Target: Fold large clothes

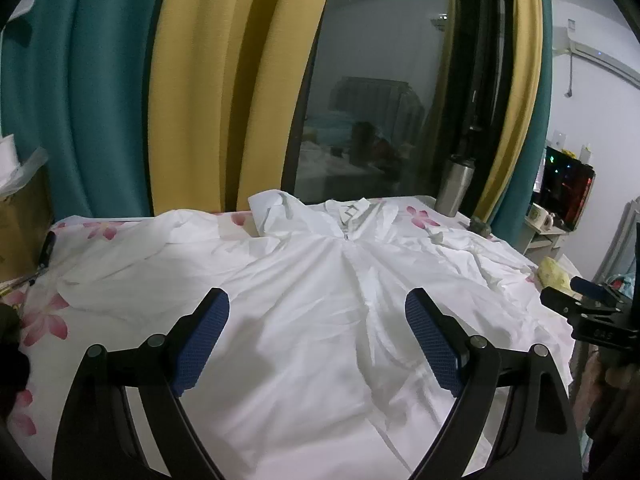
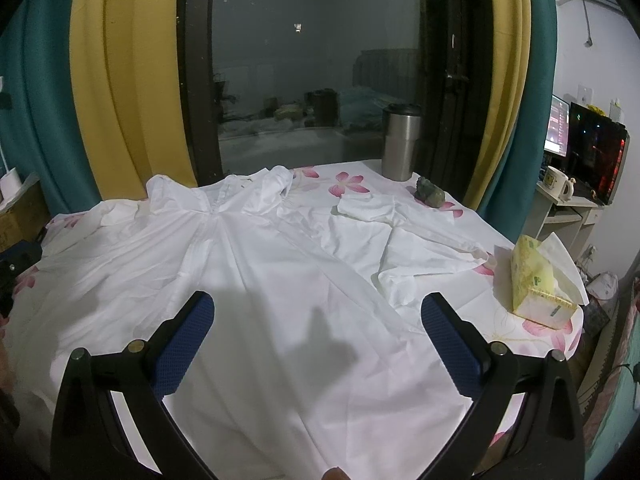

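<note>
- left gripper (image 1: 317, 320) jaws spread wide, blue pads holding nothing; it hovers above the cloth, not touching as far as i can tell.
- right gripper (image 2: 318, 322) same: fully splayed, empty, hanging over the garment body.
- white garment (image 1: 304, 280) lies spread flat, front up, directly ahead of and below both tools; collar (image 1: 352, 210) at the far end from the tools, front placket running from it toward the left gripper's right pad.
- judgement: laid open and mostly smoothed so that sleeves and sides can be folded inward; no fold made yet, task looks at its start.
- one sleeve (image 2: 420, 240) sprawls ahead-right of the right gripper, crumpled, cuff end turned back on itself; likely the first part to bring in.
- other sleeve runs ahead-left of the left gripper, flatter, end bunched near the far edge.
- floral table cover (image 2: 352, 184) under everything, showing past the cloth on the far and right sides.
- tissue box (image 2: 540, 284) just right of the right gripper, near the sleeve end but apart from it; could get knocked on a sweep.
- steel tumbler (image 2: 400, 142) far ahead by the window, small green figurine (image 2: 430, 196) beside it, both clear of the cloth.
- the right gripper shows at the left wrist view's right edge, so the tools sit side by side at the hem end.
</note>
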Demonstrator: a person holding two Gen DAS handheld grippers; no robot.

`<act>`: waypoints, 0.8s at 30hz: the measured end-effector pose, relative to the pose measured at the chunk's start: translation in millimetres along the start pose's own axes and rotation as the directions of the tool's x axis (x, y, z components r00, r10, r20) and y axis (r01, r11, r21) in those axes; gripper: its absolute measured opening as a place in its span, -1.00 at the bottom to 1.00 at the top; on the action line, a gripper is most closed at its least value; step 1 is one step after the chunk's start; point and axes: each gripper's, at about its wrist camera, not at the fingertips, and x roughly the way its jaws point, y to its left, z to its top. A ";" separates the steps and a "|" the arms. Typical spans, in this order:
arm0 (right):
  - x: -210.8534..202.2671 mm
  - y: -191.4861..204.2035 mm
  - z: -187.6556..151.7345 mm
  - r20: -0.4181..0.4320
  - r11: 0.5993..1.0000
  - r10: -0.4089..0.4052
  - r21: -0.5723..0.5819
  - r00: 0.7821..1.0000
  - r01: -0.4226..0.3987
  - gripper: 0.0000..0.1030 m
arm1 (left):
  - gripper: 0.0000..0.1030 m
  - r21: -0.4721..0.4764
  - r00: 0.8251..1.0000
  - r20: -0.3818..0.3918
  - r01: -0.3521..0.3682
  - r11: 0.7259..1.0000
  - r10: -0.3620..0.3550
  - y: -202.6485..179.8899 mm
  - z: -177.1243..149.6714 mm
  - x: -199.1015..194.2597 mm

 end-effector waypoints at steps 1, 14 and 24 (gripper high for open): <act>0.1 -1.0 -0.2 0.001 1.000 0.000 0.000 1.000 0.000 0.98 | 0.78 -0.002 1.000 0.001 0.001 1.000 -0.001 -0.3 0.9 -0.4; 0.2 -3.7 -0.3 0.004 1.000 -0.002 0.004 1.000 0.002 0.98 | 0.78 0.002 1.000 0.001 0.017 1.000 -0.017 -5.2 2.9 -2.8; 1.5 -7.4 -1.0 0.002 1.000 -0.002 0.009 1.000 0.002 0.98 | 0.78 0.002 1.000 -0.004 0.024 1.000 -0.024 -6.5 3.5 0.8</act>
